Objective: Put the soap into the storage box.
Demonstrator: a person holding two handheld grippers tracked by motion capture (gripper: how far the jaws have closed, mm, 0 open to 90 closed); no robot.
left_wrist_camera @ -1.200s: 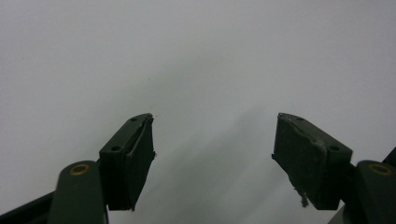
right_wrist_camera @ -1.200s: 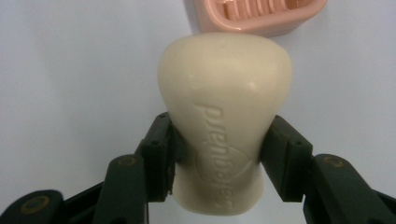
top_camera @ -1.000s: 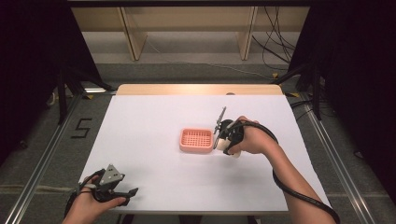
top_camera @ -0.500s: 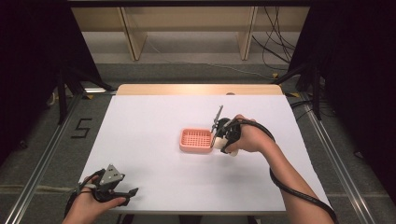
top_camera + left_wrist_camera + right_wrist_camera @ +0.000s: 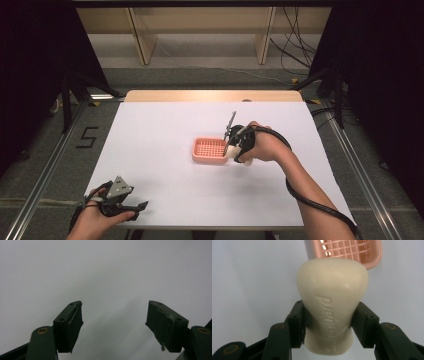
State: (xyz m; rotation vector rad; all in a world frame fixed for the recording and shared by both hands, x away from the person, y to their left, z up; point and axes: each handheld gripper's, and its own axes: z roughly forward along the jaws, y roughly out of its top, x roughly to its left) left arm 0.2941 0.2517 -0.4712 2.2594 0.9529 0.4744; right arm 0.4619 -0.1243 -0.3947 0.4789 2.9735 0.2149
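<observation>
R gripper (image 5: 329, 322) is clamped on a cream soap bar (image 5: 332, 305), pads pressing its waist, embossed face up toward the cam. In the high view the bar (image 5: 234, 151) hangs just beside the right rim of the pink soap dish (image 5: 210, 150), which sits near the table's (image 5: 160, 125) middle, well apart from every edge. To do this step well: bring the bar over the dish's grid, keep it level, lower till it rests on the grid, then release w/o dragging; the dish looks light and could slide. L gripper (image 5: 113, 322) idles at the near-left corner, jaws wide apart, nothing btwn them.
</observation>
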